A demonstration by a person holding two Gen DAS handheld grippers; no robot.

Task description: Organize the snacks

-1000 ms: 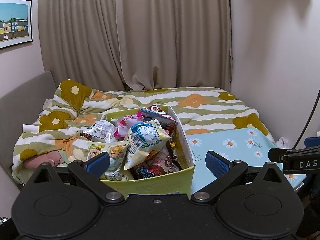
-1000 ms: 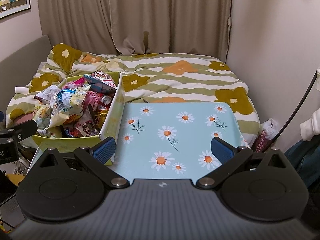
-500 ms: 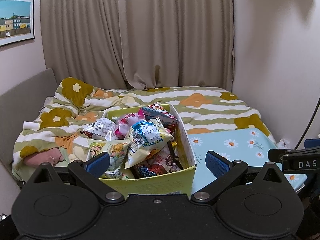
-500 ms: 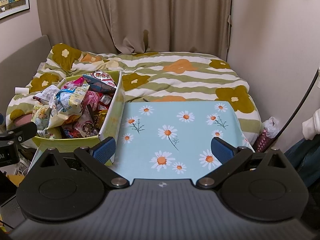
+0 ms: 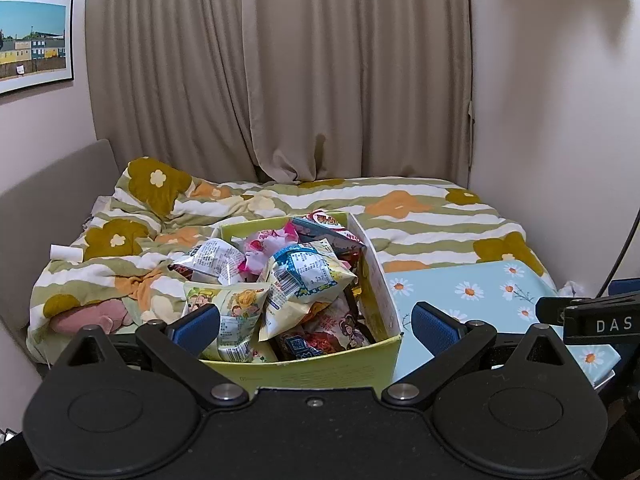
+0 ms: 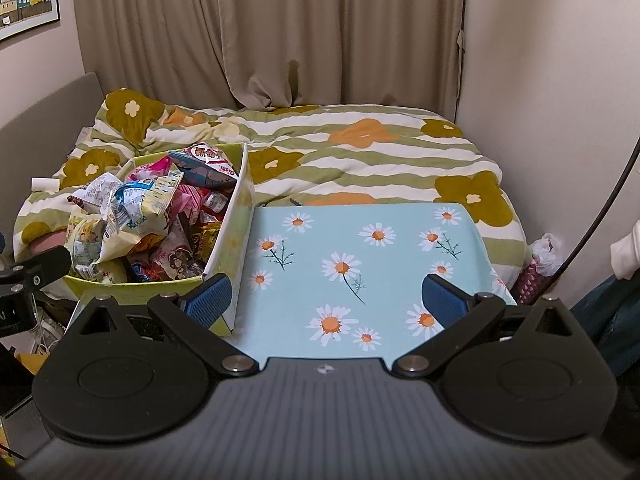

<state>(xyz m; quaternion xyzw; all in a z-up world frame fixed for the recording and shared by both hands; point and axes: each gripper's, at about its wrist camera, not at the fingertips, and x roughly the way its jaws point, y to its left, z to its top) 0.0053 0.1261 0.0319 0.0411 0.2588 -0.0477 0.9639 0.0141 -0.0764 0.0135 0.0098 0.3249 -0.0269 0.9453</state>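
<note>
Pictured from two wrist cameras: one yellow-green box [image 5: 332, 374] heaped with snack packets [image 5: 304, 276], too overlapped for an exact count though at least eight show, set on a bed under a striped flower-print duvet [image 5: 420, 216]. Touching the box's right wall, one light-blue daisy-print board [image 6: 360, 248], bare across its whole top. Left gripper [image 5: 314, 322] held just short of the box's near wall, jaws spread wide and empty, one blue pad [image 5: 198, 322] ahead of the left corner and the other over the blue board's near edge. Right gripper [image 6: 326, 300] poised above the board's near edge, likewise spread wide with nothing between the pads, its left pad [image 6: 210, 300] just beside the box's near right corner. Behind the bed, closed beige curtains [image 5: 280, 72]; on the left wall, one framed picture [image 5: 34, 40]; on the right, a bare wall hard against the mattress edge. Open duvet beyond box and board up to the curtains.
</note>
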